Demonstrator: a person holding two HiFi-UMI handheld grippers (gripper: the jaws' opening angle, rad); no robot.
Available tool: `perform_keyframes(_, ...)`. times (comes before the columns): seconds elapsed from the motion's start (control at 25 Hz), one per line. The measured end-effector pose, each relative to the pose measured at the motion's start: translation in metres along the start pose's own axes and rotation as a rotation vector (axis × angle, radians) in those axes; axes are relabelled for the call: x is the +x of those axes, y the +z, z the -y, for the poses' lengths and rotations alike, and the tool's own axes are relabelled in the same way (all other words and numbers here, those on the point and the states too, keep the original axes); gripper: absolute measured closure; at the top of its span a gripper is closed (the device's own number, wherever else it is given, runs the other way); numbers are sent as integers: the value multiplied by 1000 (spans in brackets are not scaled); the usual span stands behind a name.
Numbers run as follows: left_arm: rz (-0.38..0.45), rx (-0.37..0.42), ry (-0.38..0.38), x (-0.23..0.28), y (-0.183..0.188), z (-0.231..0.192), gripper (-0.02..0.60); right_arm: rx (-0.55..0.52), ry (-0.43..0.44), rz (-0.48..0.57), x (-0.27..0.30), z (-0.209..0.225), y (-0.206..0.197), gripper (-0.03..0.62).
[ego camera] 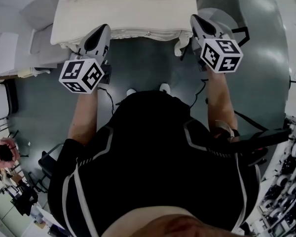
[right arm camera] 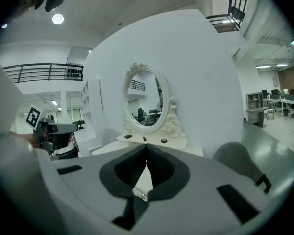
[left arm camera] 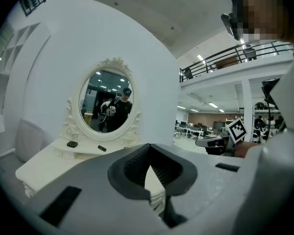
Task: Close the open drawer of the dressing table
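Ahead of and below both grippers stands the cream dressing table [ego camera: 128, 14], with its oval mirror [right arm camera: 146, 99] beyond. My left gripper [left arm camera: 147, 148] and right gripper [right arm camera: 146, 150] are both clenched on nothing, held over its front edge. I cannot make out the drawer.

A cream dressing table [ego camera: 128, 11] with a scalloped front edge stands on the grey floor [ego camera: 148, 63]. At the back of the tabletop sits a low shelf [right arm camera: 176, 143] with an oval mirror [left arm camera: 106, 102] in a carved frame. Three small dark things [right arm camera: 144, 139] lie in a row on that shelf. A grey chair [right arm camera: 235, 163] stands on the floor just beside the table's right end.
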State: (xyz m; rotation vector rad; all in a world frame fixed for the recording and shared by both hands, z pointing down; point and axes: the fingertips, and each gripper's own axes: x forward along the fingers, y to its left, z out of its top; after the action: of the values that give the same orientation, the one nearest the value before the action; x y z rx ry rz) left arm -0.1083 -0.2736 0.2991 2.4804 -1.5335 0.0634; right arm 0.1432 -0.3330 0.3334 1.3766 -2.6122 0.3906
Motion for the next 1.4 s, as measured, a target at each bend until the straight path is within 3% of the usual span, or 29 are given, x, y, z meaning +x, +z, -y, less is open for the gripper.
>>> perform_keyframes(0.2, 27, -26, 1, -12, 18, -20, 577, -10, -17, 26, -1, -27, 17, 589)
perform_keyframes(0.44, 22, 42, 65, -15, 21, -34, 577, -59, -73, 69, -15, -41, 41, 589)
perform_keyframes(0.6, 46, 10, 59, -18, 26, -43, 577, -109, -97, 72, -17, -52, 56, 589)
perform_keyframes(0.84, 115, 12, 52, -25, 41, -50, 577, -123, -121, 73, -17, -58, 63, 591)
perform_keyframes(0.96, 110, 31, 70, -29, 43, -58, 577, -131, -121, 68, -14, -63, 64, 591)
perform_keyframes(1.24, 70, -23, -25, -29, 37, -58, 577, -130, -130, 62, -8, -70, 63, 591)
perform_keyframes(1.4, 85, -2, -13, -33, 40, -65, 578, -123, -128, 66, -6, -75, 66, 591)
